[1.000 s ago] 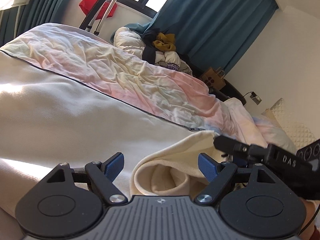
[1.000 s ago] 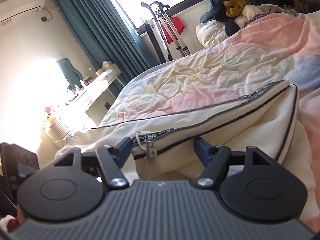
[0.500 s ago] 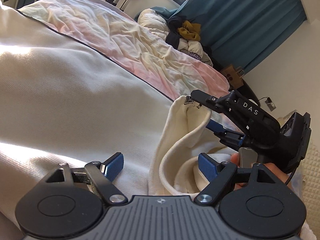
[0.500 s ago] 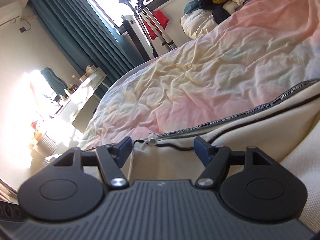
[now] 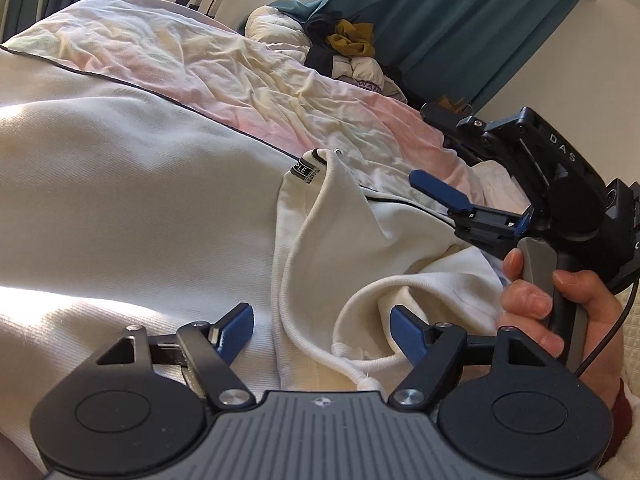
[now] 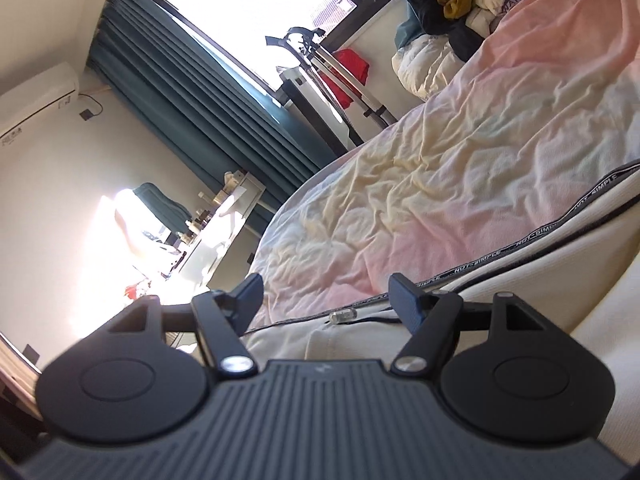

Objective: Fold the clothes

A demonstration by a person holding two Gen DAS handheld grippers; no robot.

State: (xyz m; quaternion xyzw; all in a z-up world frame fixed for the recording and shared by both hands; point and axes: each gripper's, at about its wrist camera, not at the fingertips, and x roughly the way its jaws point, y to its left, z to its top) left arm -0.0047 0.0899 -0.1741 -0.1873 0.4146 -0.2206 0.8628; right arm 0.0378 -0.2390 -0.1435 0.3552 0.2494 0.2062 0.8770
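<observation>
Cream garment (image 5: 152,208) lying spread across the bed (image 5: 248,80), corner now dropped onto its body. Right gripper (image 5: 430,160), clamped there half a second ago, is backing off, jaws wide, empty. Left gripper (image 5: 322,326) is hovering, jaws wide. Fold placed.

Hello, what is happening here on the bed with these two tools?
A person is folding a cream garment spread on the bed, with a handheld gripper in each hand. Both the left gripper and the right gripper are open and grip nothing. A folded-over part of the garment lies between them. The right hand holds its gripper's handle.
</observation>
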